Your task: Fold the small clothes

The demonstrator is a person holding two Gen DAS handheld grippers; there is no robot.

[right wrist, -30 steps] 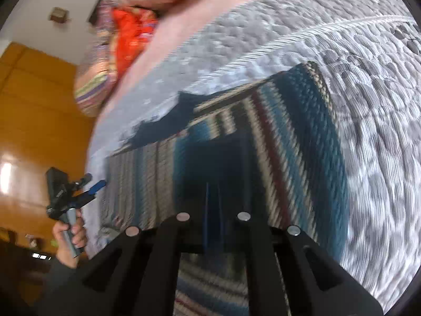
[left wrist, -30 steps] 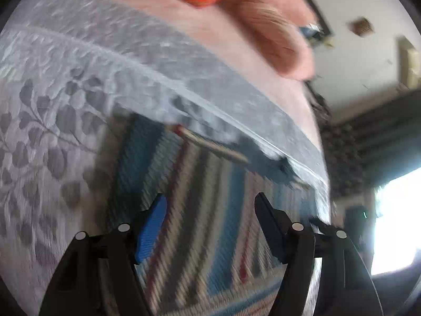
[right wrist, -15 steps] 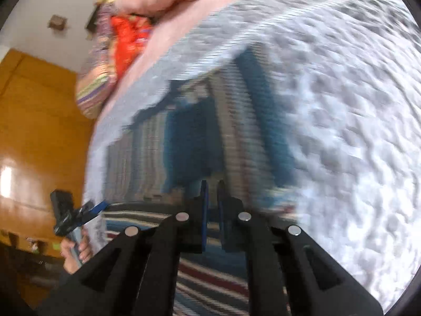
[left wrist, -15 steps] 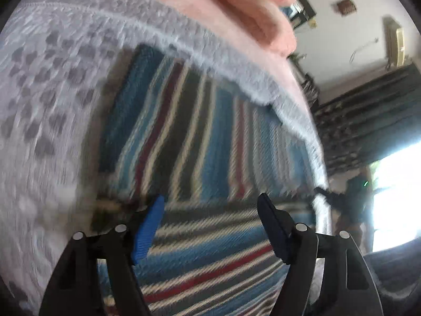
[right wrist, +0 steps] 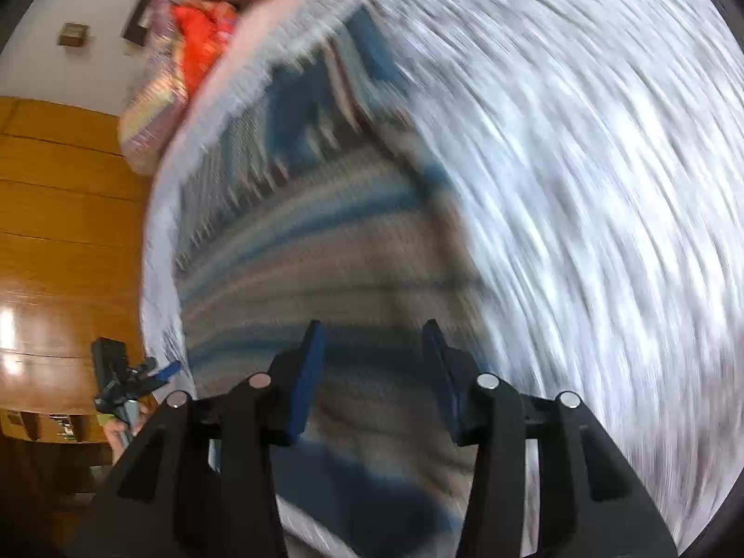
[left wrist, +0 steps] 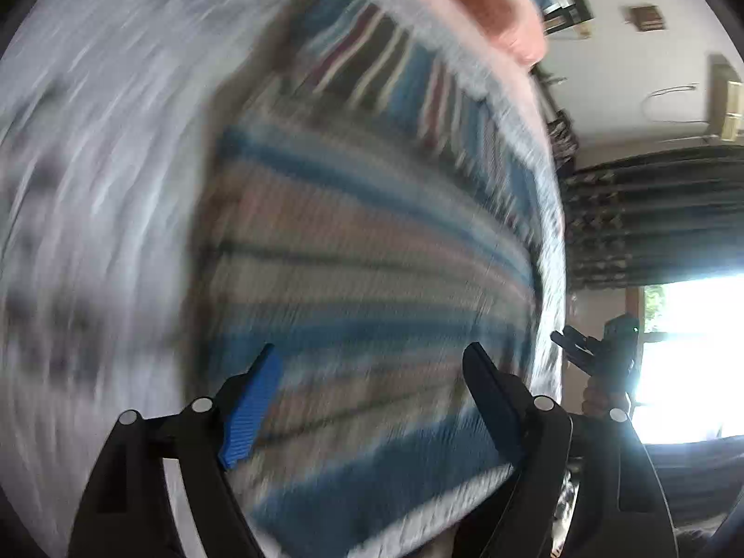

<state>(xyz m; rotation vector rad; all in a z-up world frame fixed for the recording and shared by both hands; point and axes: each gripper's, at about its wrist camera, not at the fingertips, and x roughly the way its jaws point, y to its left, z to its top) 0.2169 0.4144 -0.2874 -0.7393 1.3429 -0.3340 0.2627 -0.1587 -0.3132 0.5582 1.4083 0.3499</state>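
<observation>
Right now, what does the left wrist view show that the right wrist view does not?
Only the left wrist view shows dark curtains and a bright window. Only the right wrist view shows wooden panelling and a red-orange cloth. Both show the striped garment on the grey quilt, blurred, with open tongs, left and right, above it.

The garment (left wrist: 372,251) is striped knitted cloth; the bedspread (right wrist: 581,162) under it is grey textured fabric. The wall panelling (right wrist: 60,242) is glossy wood.

Both wrist views look closely down; sharing striped garment (left wrist: 372,251).
</observation>
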